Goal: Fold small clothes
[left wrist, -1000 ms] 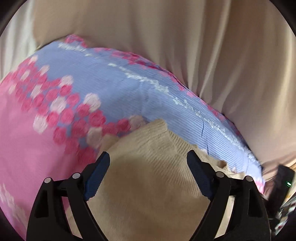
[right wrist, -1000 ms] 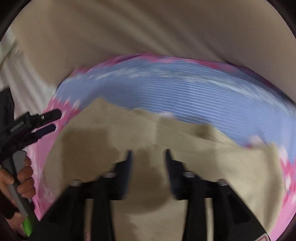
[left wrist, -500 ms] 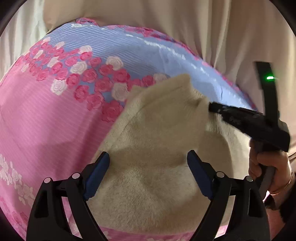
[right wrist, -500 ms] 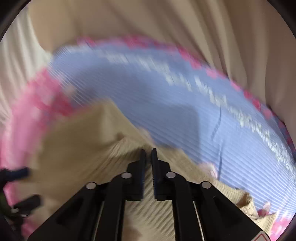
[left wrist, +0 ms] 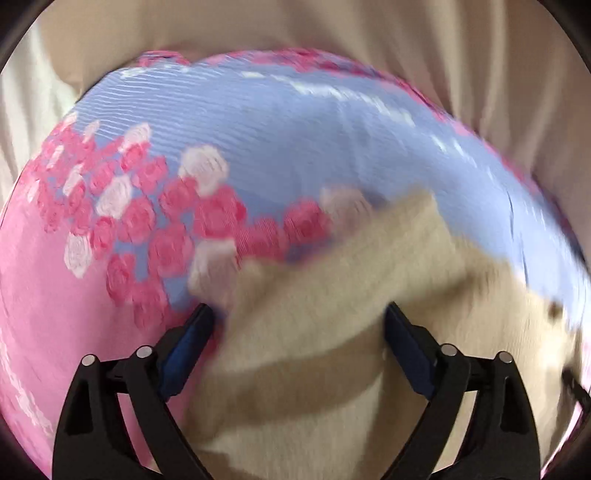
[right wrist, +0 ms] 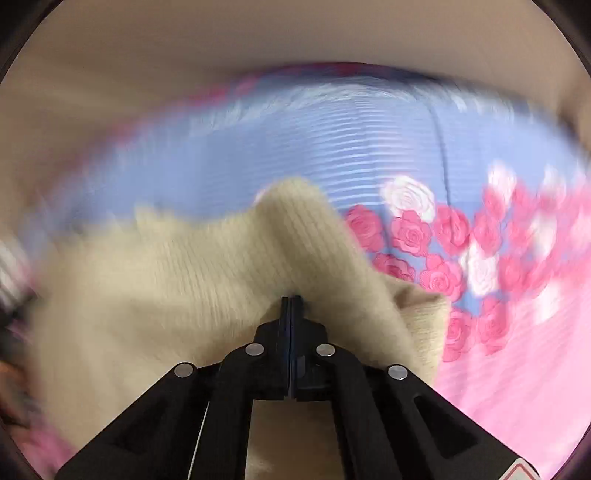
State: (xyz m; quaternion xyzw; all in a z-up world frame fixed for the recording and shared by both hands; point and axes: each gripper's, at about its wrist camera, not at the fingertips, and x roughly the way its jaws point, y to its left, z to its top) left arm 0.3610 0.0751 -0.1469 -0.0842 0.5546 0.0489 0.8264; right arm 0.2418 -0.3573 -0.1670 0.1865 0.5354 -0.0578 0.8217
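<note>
Right tongs (right wrist: 291, 301) are pressed fully together, tips buried in a raised ridge of the cream knit garment (right wrist: 177, 288); the knit peaks just ahead of the tips and drapes down both sides, so they are pinching a fold of it. The jaws have just been closing, with that fold between them. Left tongs (left wrist: 295, 325) are spread wide and have just been opening further; the same garment (left wrist: 325, 332) lies between and below the blue pads (left wrist: 184, 343), bunched, with neither pad clearly pressing on it. The picture is too smeared to tell whether the left pad grazes the knit edge. The garment sits on a bedspread (left wrist: 258, 147) whose blue ribbed zone is ahead of both tongs. A band of pink and white roses (right wrist: 424, 236) runs right of the right tongs and ahead-left of the left ones, with plain pink cloth beyond it. Past the far edge of the bedspread hangs a beige curtain (left wrist: 332, 33) in folds. Nothing blocks either tong's path except the heaped knit itself. The left edge of the right view is blurred and dark, so details are unreadable there.
</note>
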